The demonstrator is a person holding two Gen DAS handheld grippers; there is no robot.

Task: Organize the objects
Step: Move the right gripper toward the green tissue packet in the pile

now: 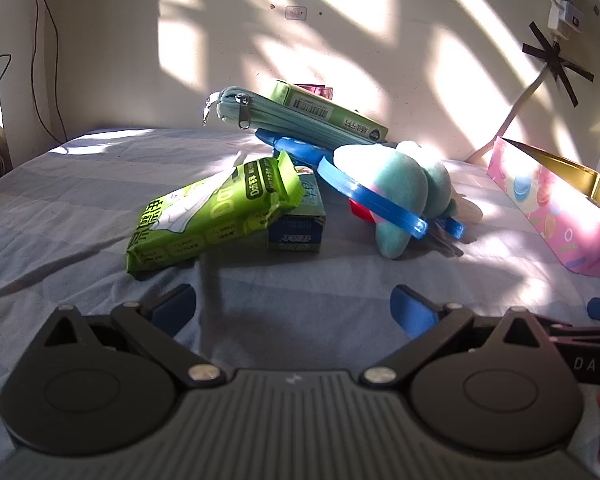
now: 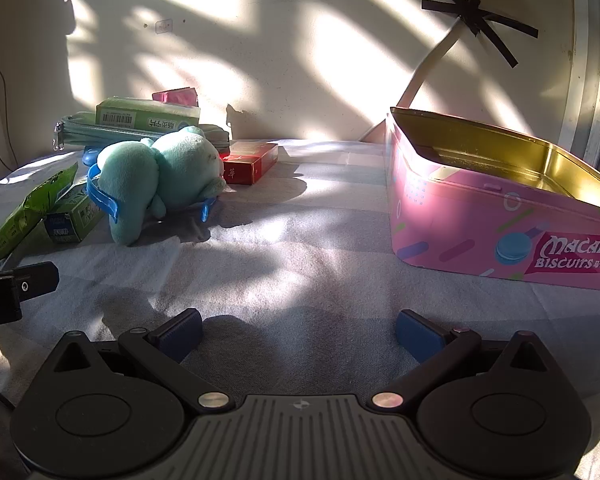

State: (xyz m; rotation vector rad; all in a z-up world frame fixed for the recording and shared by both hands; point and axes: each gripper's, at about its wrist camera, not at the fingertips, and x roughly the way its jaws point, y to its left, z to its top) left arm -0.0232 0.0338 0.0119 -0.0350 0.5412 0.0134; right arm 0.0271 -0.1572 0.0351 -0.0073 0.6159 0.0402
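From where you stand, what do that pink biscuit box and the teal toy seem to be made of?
The pink biscuit box looks like thin metal: its open inside shines gold and mirrors the sunlight, and the outside is glossy print. The teal toy looks like soft plush fabric, fuzzy and matte, with rounded stuffed limbs.

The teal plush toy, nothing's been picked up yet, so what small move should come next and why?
Probably ease the right gripper forward and left toward the teal plush toy. Both grippers are open and empty, the left gripper too. The toy lies at the near edge of the pile on the bed sheet, and the open pink biscuit tin stands on the right with bare gold floor showing.
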